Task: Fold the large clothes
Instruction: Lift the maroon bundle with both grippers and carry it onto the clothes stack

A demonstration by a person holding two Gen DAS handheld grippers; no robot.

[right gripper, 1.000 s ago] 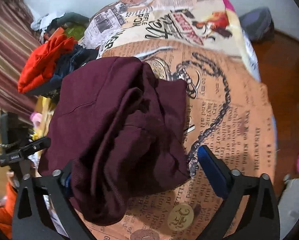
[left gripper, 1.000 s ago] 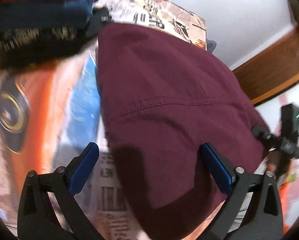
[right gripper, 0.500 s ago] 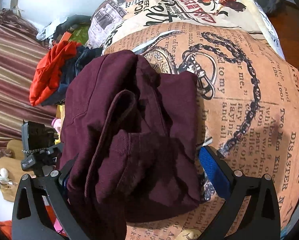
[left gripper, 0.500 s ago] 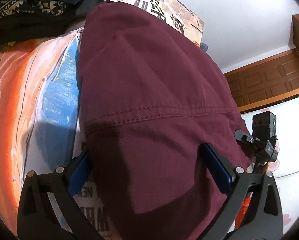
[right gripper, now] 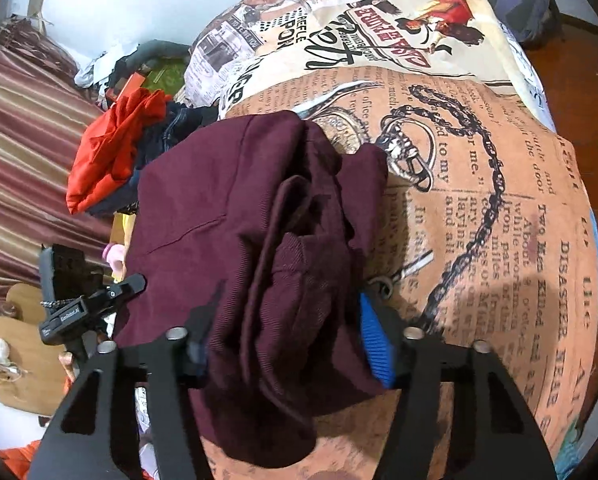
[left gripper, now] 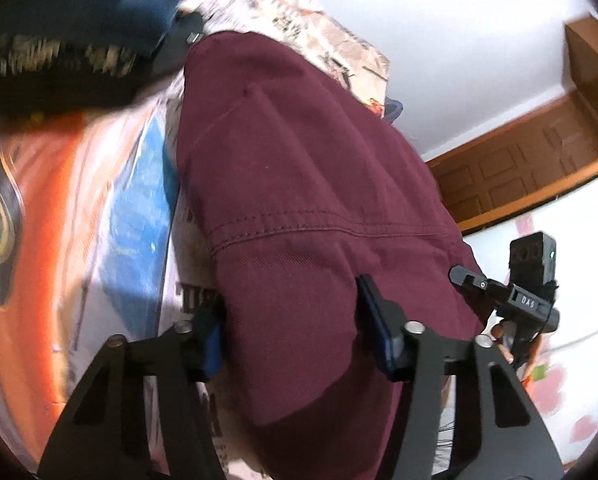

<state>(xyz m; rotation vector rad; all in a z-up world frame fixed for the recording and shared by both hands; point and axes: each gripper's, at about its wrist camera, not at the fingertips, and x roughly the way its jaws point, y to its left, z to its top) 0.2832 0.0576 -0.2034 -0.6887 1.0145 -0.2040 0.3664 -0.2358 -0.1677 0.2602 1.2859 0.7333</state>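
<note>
A maroon garment [left gripper: 299, 184], folded into a thick bundle, lies on the printed bedspread [right gripper: 499, 216]. In the left wrist view my left gripper [left gripper: 291, 332] straddles its near edge. Its jaws are closing, and the cloth fills the gap and touches both blue pads [left gripper: 379, 336]. In the right wrist view my right gripper [right gripper: 283, 344] is at the other end of the maroon garment [right gripper: 227, 200], where loose folds bunch up. Its jaws are closing too, with the folds pressed between the blue pads [right gripper: 373, 344]. Each view shows the other gripper beyond the cloth.
A pile of red, navy and patterned clothes [right gripper: 115, 156] lies beyond the garment on the bed [left gripper: 59, 208]. A printed pillow [right gripper: 339, 40] is at the head. Striped curtain [right gripper: 23, 152] hangs on the left; wooden floor [right gripper: 579, 64] and a wooden door [left gripper: 531, 168] are to the right.
Both grippers' jaws have come in from wide open onto the maroon garment's ends. Both views have tipped back up a little since half a second ago.
</note>
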